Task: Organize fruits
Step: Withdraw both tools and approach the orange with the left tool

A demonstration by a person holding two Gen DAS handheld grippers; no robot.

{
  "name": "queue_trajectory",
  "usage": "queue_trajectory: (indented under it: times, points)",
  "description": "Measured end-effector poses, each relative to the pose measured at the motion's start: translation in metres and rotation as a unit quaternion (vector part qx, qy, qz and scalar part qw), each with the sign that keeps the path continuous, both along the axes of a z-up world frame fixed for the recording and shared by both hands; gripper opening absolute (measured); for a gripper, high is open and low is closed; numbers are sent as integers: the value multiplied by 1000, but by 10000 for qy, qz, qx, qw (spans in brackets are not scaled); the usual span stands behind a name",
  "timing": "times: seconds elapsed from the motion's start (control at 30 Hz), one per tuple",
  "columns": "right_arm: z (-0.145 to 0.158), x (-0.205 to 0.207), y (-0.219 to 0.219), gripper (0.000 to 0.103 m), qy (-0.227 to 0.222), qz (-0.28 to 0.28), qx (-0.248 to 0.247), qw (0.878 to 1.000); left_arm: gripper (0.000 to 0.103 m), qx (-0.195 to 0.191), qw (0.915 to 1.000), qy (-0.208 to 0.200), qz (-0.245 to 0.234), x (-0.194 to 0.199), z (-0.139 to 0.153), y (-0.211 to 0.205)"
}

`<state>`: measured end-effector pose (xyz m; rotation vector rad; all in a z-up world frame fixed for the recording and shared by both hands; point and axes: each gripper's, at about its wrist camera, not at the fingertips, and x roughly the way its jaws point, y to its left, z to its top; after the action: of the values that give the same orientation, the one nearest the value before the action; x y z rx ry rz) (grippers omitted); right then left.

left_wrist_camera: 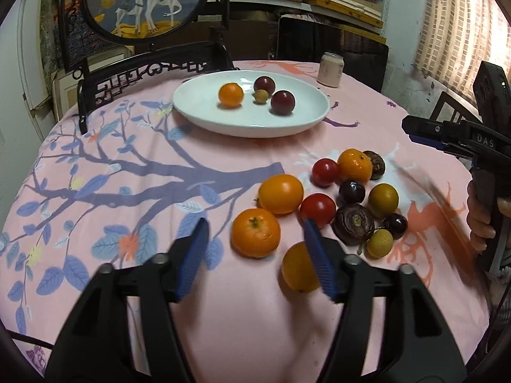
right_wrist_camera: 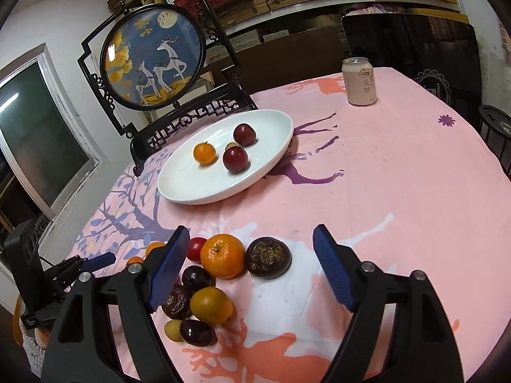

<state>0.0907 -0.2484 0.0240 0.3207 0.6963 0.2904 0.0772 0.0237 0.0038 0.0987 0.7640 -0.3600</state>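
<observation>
A white oval plate (left_wrist_camera: 198,108) (right_wrist_camera: 179,188) at the far side holds an orange (left_wrist_camera: 230,94), two dark red plums (left_wrist_camera: 282,102) and a small tan fruit. Several loose fruits lie in a pile on the pink cloth: oranges (left_wrist_camera: 255,237) (right_wrist_camera: 223,256), red tomatoes (left_wrist_camera: 317,209), dark plums, brown mangosteens (left_wrist_camera: 353,224) (right_wrist_camera: 269,257) and small yellow fruits. My left gripper (left_wrist_camera: 255,249) is open, its fingers either side of the near orange. My right gripper (right_wrist_camera: 250,266) (left_wrist_camera: 424,132) is open above the orange and mangosteen at the pile's far end.
A pink drink can (left_wrist_camera: 330,69) (right_wrist_camera: 359,81) stands at the table's far edge. A carved black stand with a round deer painting (left_wrist_camera: 143,0) (right_wrist_camera: 153,57) rises behind the plate. The table edge curves down close at the right.
</observation>
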Motion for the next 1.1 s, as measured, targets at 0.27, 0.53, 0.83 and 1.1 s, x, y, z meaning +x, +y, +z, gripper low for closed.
queue_trajectory:
  times: [0.27,0.53,0.83,1.1]
  points:
    - [-1,-1,-1,80,24,-18,-4,10000,69,-119,9985,429,312,24,-10,13]
    - [-1,0,-5,80,24,-80,26,10000,68,-15,9927,-15,1206,22,4,44]
    - [0,-1,-6,80,21,-82,28,10000,67,185,9992,-90,345,11,0,10]
    - [-1,-1,-6,80,66,-88,20,9999,66,-278,9994,199,-45,17,0,7]
